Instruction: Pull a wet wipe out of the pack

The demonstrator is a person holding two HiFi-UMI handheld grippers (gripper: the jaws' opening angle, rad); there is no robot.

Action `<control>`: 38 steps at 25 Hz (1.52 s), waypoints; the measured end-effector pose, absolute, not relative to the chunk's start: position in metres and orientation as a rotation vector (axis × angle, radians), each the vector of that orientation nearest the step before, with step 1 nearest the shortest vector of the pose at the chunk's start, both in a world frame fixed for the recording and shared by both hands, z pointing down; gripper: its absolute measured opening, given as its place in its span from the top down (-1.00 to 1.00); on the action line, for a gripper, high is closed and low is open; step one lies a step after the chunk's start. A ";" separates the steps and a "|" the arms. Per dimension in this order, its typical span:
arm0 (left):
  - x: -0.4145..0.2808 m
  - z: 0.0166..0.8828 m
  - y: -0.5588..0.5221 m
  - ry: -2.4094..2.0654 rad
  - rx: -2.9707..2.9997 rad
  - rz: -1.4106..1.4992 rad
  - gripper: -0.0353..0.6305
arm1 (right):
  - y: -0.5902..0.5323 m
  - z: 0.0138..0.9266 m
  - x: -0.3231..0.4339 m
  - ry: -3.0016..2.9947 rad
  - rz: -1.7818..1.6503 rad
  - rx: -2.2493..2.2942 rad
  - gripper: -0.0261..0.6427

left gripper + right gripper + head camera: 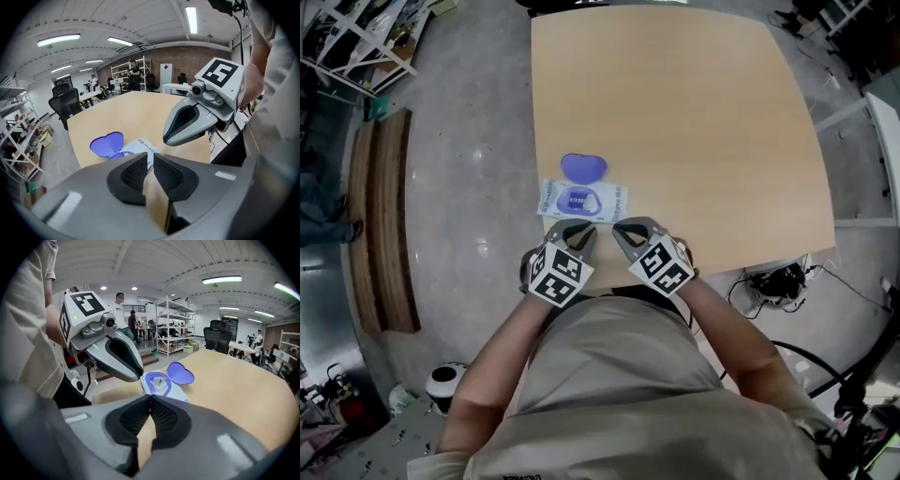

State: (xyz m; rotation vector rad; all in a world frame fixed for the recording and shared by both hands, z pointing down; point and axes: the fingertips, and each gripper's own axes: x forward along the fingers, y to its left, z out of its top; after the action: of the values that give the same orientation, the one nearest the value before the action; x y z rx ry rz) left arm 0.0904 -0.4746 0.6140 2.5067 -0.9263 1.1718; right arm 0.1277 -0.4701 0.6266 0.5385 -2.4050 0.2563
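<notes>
The wet wipe pack (582,200) lies flat on the tabletop (703,112), just ahead of both my tools. Its purple heart-shaped lid (583,168) is flipped open on the side away from me. My left hand-held gripper (579,229) points at the pack's near edge, its jaws clenched together with nothing between them. My right hand-held gripper (622,230) hangs just beside the left one, near the pack's right corner, likewise clenched and empty.
</notes>
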 end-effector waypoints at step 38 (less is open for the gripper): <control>0.069 0.700 -0.524 -1.013 2.258 1.762 0.84 | -0.480 0.710 0.101 -2.343 0.221 0.299 0.91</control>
State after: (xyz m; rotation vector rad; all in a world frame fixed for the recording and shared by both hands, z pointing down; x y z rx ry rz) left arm 0.0689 -0.5243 0.6999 2.2584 -1.0126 1.7620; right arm 0.1005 -0.4801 0.7100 0.2994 -2.3433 0.2210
